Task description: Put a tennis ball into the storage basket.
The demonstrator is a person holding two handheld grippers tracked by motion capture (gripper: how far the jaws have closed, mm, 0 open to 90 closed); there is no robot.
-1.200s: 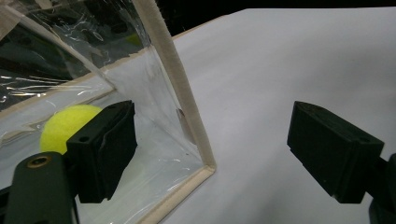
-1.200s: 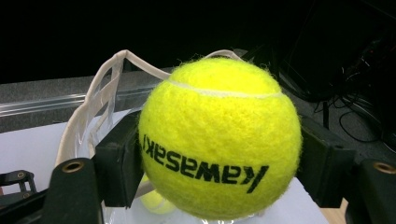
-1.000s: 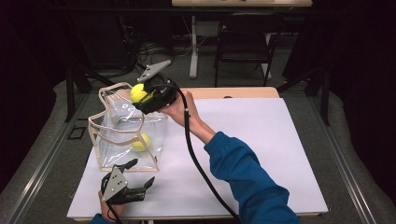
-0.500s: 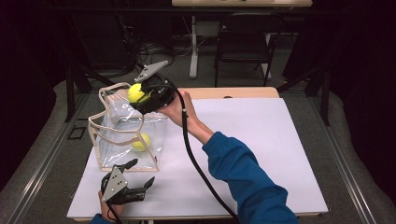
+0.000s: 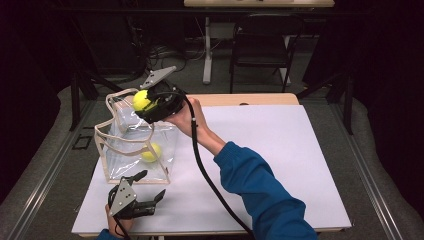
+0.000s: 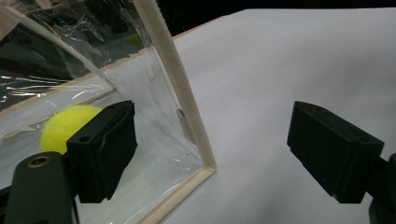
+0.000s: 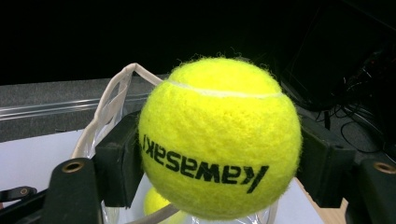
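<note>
Fuzzy round tennis ball [image 7: 219, 140] in right tool [image 7: 219, 158], clear plastic bag [image 5: 132, 150]

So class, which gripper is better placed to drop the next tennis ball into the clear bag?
Right. The right gripper grips a tennis ball above the clear bag; the left gripper, open, rests beside it.

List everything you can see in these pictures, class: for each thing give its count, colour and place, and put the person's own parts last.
Tennis ball: two, yellow; one clamped in the right claw above the bag's open top, the other ball lying inside the bag.
Bag: one, clear plastic with cream trim and handles, standing at the table's left.
Table: one, white top with a wooden far edge.
Chair: one, dark, behind the table.
Right claw: one, black, shut on the ball, over the bag.
Left claw: one, black, open, near the bag's front corner.
Sleeve: one, blue, on the right arm.
</note>
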